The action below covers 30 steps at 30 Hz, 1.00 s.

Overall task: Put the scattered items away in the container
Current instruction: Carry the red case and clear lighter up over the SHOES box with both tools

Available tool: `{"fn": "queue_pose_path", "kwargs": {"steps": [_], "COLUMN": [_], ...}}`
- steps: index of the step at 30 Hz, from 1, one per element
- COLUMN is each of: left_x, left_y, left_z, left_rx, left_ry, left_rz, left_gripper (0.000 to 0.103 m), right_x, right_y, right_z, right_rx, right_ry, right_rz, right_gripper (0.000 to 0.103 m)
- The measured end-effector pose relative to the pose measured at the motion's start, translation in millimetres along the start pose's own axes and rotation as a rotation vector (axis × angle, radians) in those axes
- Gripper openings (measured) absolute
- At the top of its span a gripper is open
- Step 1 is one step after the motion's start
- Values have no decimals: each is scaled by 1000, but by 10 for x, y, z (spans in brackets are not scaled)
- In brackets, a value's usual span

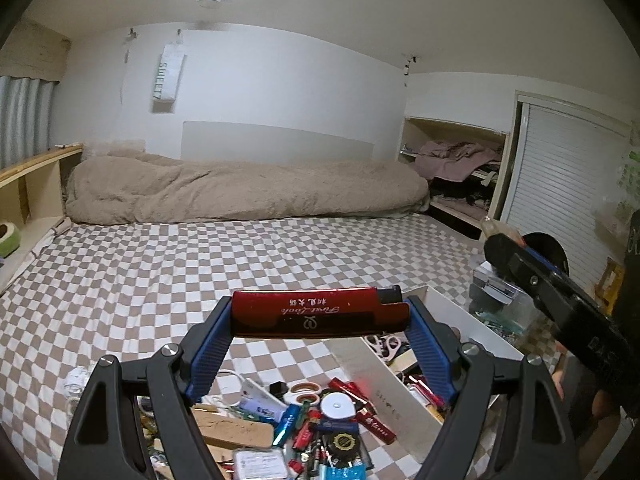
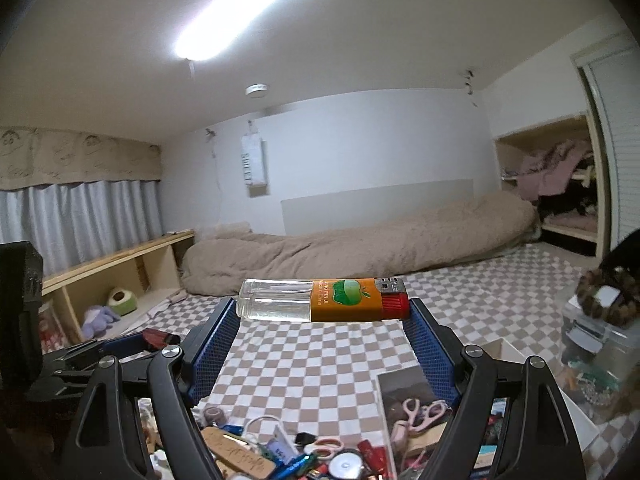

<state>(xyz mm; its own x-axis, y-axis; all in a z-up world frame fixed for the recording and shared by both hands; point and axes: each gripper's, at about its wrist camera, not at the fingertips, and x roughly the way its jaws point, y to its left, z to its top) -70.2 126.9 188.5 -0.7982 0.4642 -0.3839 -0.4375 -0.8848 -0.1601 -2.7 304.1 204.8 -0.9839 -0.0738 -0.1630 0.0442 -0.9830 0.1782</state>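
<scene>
You are in the carry step, with something in each hand. Your left gripper (image 1: 320, 312) stands wide, its blue pads pressed on the two ends of a red lighter (image 1: 320, 312) held crosswise between the tips. Your right gripper (image 2: 324, 308) is spread just as wide and holds a clear-and-orange lighter (image 2: 324, 300) the same way — end to end, lying level across the tips. Neither lighter touches anything else; both hang clear above the checked bedsheet (image 1: 160, 260).

The white container (image 1: 452, 308) sits below and to the right of the left tongs, its near wall running under the right-hand finger, with pink scissors (image 1: 386, 345) and other small things already inside. From the right tongs it lies below, between the fingers and off to the right. The pile of loose items (image 1: 312, 420) — tape, batteries, more lighters — lies directly beneath the left tongs, just left of the container.

The next move, as I judge it, calls for swinging each load right and down until it hangs over the open box, then spreading the fingers. The right gripper shows at the right edge of the left view, near the box — so take the drops in turn to keep the two from knocking.
</scene>
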Motion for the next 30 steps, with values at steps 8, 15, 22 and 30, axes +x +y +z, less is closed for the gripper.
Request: {"fn": "queue_pose_path", "kwargs": {"steps": [8, 15, 22, 30], "left_x": [263, 480, 692, 892], "left_y": [-196, -381, -588, -789], "left_z": [-12, -41, -56, -126], "left_rx": [8, 18, 33, 49], "left_ry": [31, 64, 89, 126], "left_rz": [-36, -67, -98, -127], "left_gripper": [83, 83, 83, 83], "right_x": [78, 162, 184, 200], "right_y": [-424, -771, -1125, -1525], "right_z": [-115, -202, -321, -426], "right_rx": [57, 102, 156, 238], "right_ry": [41, 92, 135, 182], "right_rz": [-88, -149, -221, -288], "right_gripper": [84, 84, 84, 84]}}
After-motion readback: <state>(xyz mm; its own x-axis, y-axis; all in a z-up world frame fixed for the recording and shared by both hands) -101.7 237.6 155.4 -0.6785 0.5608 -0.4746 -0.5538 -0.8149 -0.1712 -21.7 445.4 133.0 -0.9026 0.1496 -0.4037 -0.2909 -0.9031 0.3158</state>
